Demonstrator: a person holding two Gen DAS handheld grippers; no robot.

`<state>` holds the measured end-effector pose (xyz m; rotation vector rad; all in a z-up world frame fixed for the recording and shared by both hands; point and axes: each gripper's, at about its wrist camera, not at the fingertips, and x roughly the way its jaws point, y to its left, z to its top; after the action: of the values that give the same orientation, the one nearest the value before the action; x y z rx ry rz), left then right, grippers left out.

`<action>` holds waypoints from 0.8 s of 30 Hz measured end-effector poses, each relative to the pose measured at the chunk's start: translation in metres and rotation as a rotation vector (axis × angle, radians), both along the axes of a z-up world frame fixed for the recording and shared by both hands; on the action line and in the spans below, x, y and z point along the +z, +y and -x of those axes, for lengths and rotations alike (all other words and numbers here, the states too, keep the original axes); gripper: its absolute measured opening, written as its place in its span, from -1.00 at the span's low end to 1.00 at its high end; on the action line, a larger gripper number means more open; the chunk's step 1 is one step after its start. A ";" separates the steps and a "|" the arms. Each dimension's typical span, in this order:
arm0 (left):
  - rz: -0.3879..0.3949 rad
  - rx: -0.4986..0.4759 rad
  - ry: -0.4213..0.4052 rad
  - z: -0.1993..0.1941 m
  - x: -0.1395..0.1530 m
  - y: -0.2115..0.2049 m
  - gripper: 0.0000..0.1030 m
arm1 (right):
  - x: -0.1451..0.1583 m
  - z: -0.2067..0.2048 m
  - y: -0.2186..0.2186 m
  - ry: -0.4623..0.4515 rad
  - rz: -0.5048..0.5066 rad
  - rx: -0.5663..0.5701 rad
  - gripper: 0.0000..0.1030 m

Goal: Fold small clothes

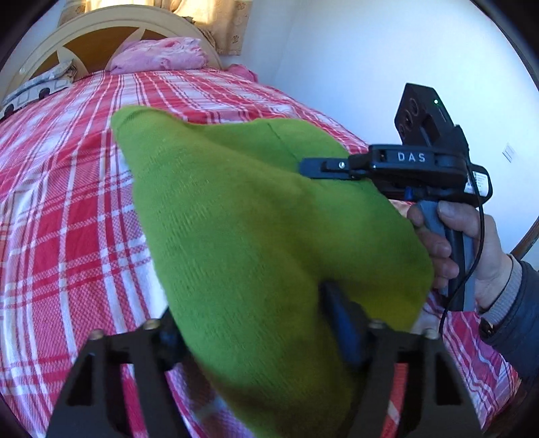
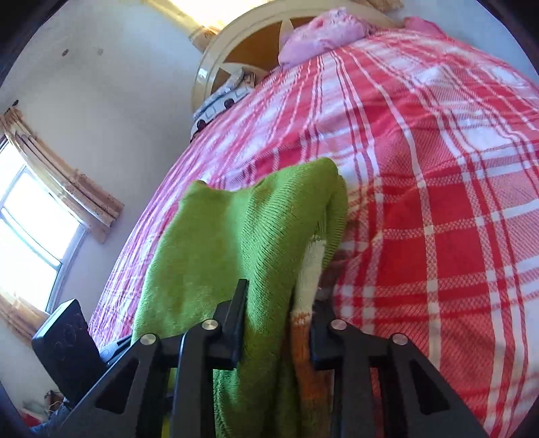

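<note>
Clearly the fold is mid-carry: the green knit garment [image 1: 256, 215] hangs above the plaid bed [image 1: 67, 202], pinched by the left gripper [image 1: 269, 333] and the right gripper [image 2: 276, 323]. Next, I judge, lay it flat on the bed.

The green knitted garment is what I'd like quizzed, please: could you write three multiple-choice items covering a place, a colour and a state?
1. Where is the pink pillow?
A. by the headboard
B. on the floor
C. under the garment

2. What colour is the bedspread check?
A. blue
B. red and white
C. black

3. How is the green knitted garment held?
A. by neither tool
B. left only
C. by both

A: the pink pillow lies against the headboard.
B: the bedspread shows it.
C: the green knitted garment is gripped by the right tool and left tool.
</note>
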<state>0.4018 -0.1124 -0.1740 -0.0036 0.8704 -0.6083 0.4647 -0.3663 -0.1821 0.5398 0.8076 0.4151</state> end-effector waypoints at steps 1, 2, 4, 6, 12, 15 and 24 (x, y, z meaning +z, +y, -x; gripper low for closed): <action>-0.001 0.004 -0.007 0.002 0.002 0.001 0.19 | 0.003 0.004 0.000 -0.010 0.001 -0.002 -0.46; 0.005 0.009 -0.010 0.005 0.004 0.003 0.07 | 0.006 0.007 0.001 -0.019 0.003 -0.003 -0.47; 0.025 0.011 -0.016 0.011 0.009 0.008 -0.05 | 0.013 0.013 0.005 -0.033 0.008 -0.004 -0.48; 0.030 0.008 -0.025 0.018 0.013 0.010 -0.11 | 0.021 0.018 0.008 -0.043 0.016 0.000 -0.48; 0.043 0.018 -0.028 0.037 0.025 0.021 -0.15 | 0.032 0.039 0.022 -0.044 0.023 0.009 -0.48; 0.060 0.034 -0.029 0.048 0.028 0.031 -0.17 | 0.035 0.053 0.031 -0.054 -0.006 0.026 -0.48; 0.000 0.105 -0.046 0.089 0.031 0.059 -0.18 | 0.039 0.083 0.085 -0.081 -0.044 0.108 -0.48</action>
<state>0.3126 -0.0531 -0.1426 -0.0343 0.8203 -0.5085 0.3821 -0.2816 -0.1427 0.5179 0.7534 0.5522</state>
